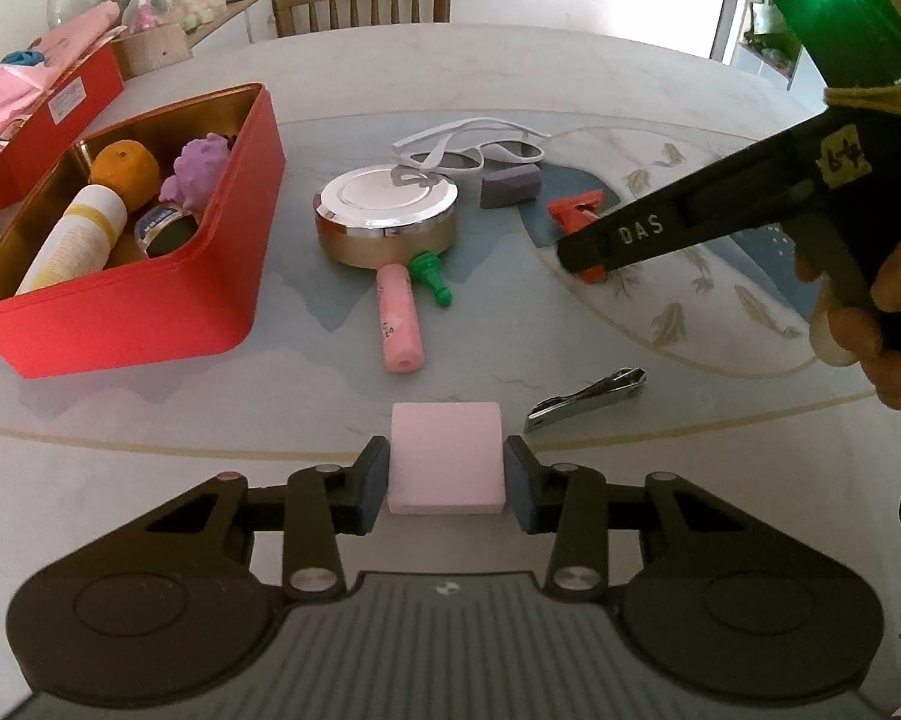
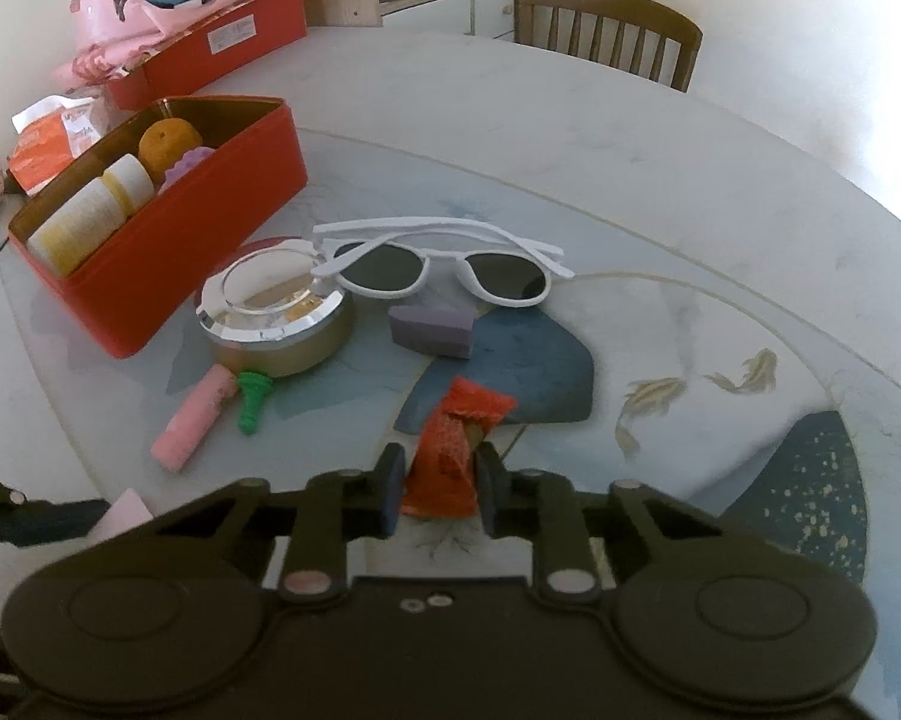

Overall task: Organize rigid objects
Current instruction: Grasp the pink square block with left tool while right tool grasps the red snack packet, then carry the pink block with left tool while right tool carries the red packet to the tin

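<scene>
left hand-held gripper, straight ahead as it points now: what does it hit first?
The pink block, already between the fingers of the left hand-held gripper. Beyond it, probably the pink tube, then the round tin; depth is unclear.

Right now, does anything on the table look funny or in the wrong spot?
Yes. The white sunglasses lean with one end propped on the round tin's shiny lid instead of lying flat. The green toy piece is tipped on its side beside the pink tube.

The patterned table carries a red tin, round case, sunglasses and nail clipper.
</scene>
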Demonstrator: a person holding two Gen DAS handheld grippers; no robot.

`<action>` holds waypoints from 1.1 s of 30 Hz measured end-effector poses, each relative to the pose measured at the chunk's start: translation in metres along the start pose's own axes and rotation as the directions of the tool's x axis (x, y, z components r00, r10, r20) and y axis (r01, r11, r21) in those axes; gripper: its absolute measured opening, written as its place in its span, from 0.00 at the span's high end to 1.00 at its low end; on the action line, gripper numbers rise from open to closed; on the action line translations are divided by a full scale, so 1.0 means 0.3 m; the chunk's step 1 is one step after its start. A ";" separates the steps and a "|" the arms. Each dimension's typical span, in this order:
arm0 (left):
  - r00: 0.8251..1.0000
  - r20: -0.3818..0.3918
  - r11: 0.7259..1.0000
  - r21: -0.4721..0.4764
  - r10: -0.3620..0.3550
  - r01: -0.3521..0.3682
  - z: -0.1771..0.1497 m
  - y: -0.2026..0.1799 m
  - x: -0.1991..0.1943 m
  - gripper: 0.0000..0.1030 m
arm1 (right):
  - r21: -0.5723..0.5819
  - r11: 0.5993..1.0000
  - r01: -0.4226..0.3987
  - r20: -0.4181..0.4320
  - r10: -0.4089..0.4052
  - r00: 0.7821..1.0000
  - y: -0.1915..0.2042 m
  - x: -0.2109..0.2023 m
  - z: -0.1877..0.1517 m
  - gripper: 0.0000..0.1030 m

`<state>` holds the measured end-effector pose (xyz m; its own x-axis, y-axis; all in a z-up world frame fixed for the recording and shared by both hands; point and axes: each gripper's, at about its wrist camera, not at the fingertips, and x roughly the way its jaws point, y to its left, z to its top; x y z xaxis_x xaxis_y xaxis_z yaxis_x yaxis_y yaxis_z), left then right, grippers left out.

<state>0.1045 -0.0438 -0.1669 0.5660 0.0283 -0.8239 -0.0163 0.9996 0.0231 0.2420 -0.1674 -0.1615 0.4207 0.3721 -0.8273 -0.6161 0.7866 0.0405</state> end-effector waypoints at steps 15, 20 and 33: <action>0.998 0.053 0.997 -0.076 -0.021 0.025 0.060 0.077 -0.074 0.61 | -0.006 0.998 -0.064 0.067 0.065 0.996 0.010 -0.145 0.024 0.81; 0.998 0.067 0.994 -0.102 -0.021 0.028 0.095 0.114 -0.109 0.61 | -0.023 0.996 -0.085 0.085 0.086 0.993 0.041 -0.198 0.051 0.81; 0.994 0.109 0.990 -0.140 0.023 -0.008 0.191 0.265 -0.178 0.61 | -0.028 0.989 -0.145 0.142 0.148 0.979 0.148 -0.264 0.146 0.81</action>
<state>0.1203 0.0342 -0.0887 0.6516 0.0514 -0.7569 -0.1360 0.9894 -0.0499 0.2106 -0.1404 -0.0695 0.4152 0.5503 -0.7244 -0.6888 0.7103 0.1448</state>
